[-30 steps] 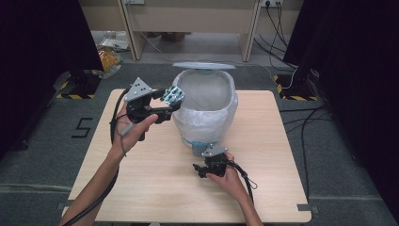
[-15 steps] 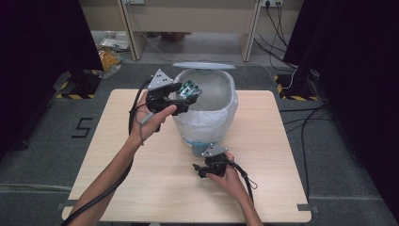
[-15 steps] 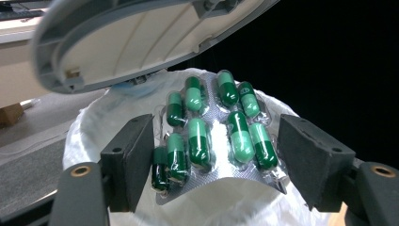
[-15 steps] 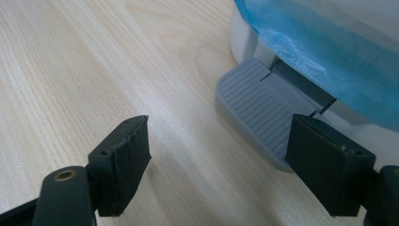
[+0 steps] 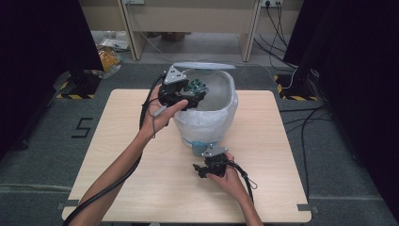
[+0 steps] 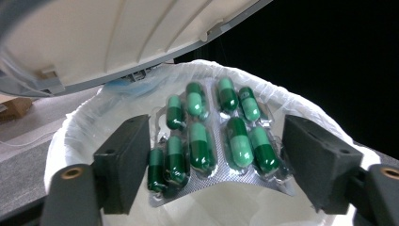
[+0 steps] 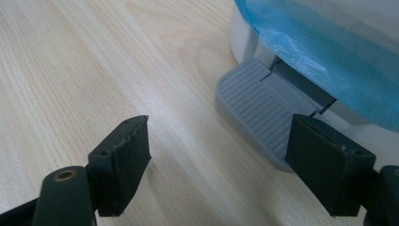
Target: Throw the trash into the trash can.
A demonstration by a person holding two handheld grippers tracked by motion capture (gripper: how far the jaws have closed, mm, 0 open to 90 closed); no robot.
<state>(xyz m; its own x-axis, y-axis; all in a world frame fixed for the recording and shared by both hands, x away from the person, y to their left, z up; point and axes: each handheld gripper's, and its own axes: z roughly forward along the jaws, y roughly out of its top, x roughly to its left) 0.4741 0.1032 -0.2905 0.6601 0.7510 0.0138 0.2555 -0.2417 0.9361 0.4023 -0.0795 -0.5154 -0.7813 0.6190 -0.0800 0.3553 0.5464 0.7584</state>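
1. While the tabletop (image 5: 117, 155) carries it at the far middle, the bin (image 5: 207, 120) stands upright, lined with a white bag (image 6: 84, 122) whose edge folds over the rim; its lid (image 5: 207, 66) is raised, and in the left gripper view the lid's pale underside hangs above the opening.
2. At the bin's near foot sits the grey ribbed pedal (image 7: 256, 106), with blue liner (image 7: 329, 52) bulging just above it.
3. Above the bin's left rim, the left claw (image 5: 195, 89) is held in a hand and points over the opening.
4. Its jaws have just been opening: in the left gripper view they stand apart on either side of the pill pack (image 6: 211, 141). The left jaw's edge lies right at the pack's edge, and a small gap shows by the right jaw, so the pads no longer press on it.
5. That pack, a foil blister of green capsules, lies between the jaws, tilted, directly over the bag's mouth; the high view shows it at the claw's tip (image 5: 196, 86).
6. Low on the tabletop, the right claw (image 5: 202, 165) rests just before the pedal, jaws partly open and holding nothing; the pedal lies ahead of its right jaw, and bare wood shows between the two jaws.
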